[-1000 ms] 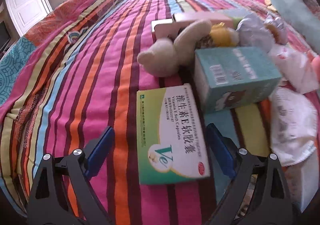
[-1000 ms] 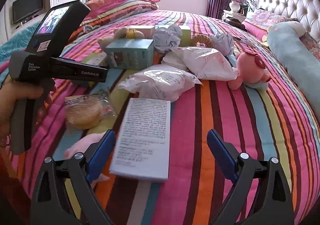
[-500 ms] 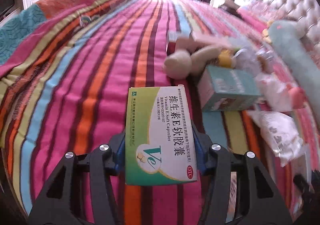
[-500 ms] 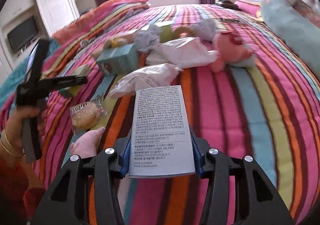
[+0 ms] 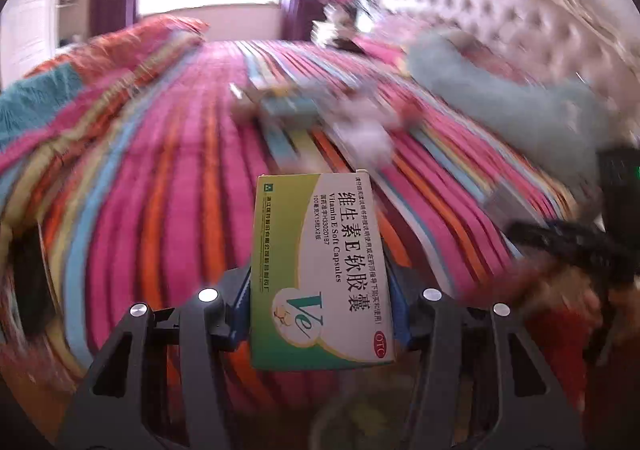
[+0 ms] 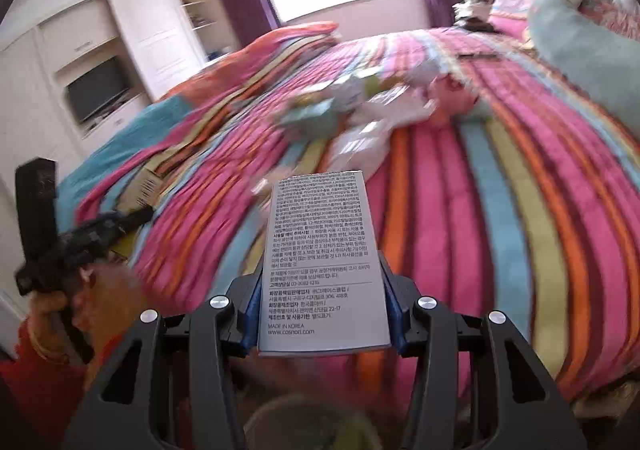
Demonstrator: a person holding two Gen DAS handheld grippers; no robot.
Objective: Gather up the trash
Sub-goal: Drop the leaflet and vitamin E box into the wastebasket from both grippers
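Left tool (image 5: 320, 290): clenching the green vitamin box (image 5: 320, 270) by its long sides, holding it clear above the bed (image 5: 160, 190).
Right tool (image 6: 320, 302): gripping the grey printed carton (image 6: 322, 270) the same way, lifted off the covers.
Remaining trash (image 6: 360, 118): lying blurred in a heap at mid-bed, toward the headboard (image 5: 500, 34).
Handling advice: keeping both boxes level and squeezed firmly, so neither is slipping forward during the carry.
Open room: striped cover near the foot edge is lying bare; the long teal pillow (image 6: 580, 38) is bordering the headboard side.
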